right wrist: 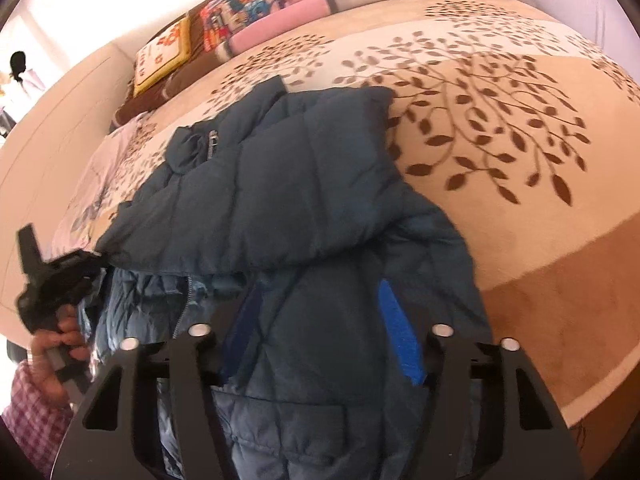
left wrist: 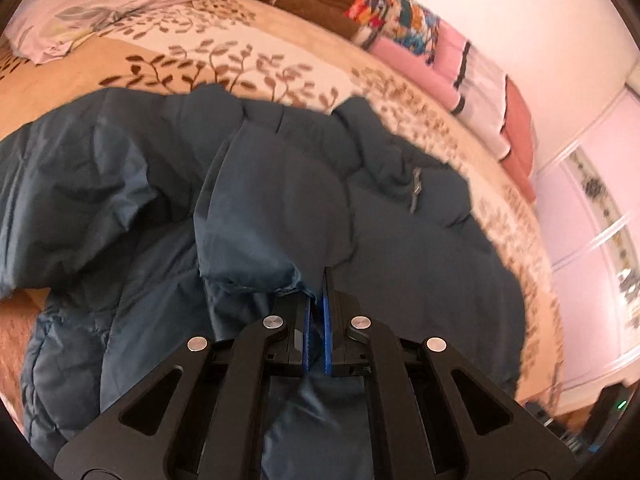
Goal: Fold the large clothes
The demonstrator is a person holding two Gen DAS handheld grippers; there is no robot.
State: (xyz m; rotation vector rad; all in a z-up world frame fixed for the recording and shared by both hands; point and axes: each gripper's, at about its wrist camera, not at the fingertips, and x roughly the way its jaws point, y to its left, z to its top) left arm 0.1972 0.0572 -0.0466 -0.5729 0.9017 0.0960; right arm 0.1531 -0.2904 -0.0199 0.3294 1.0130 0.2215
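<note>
A dark blue puffer jacket (left wrist: 280, 200) lies on a bed with a beige leaf-pattern cover (left wrist: 240, 60). My left gripper (left wrist: 318, 292) is shut on a fold of the jacket's fabric, lifted off the rest. In the right wrist view the jacket (right wrist: 300, 184) is partly folded over itself. My right gripper (right wrist: 320, 312) is open, its blue pads (right wrist: 400, 336) wide apart with jacket fabric lying between them. The left gripper (right wrist: 60, 276) shows at the left edge of that view, held by a hand at the jacket's edge.
A lilac garment (left wrist: 100, 0) lies at the bed's far side. Pillows and folded blankets (left wrist: 440, 52) line the headboard side, also in the right wrist view (right wrist: 280, 8). A white wardrobe (left wrist: 592, 220) stands to the right. A person (right wrist: 20, 76) stands far left.
</note>
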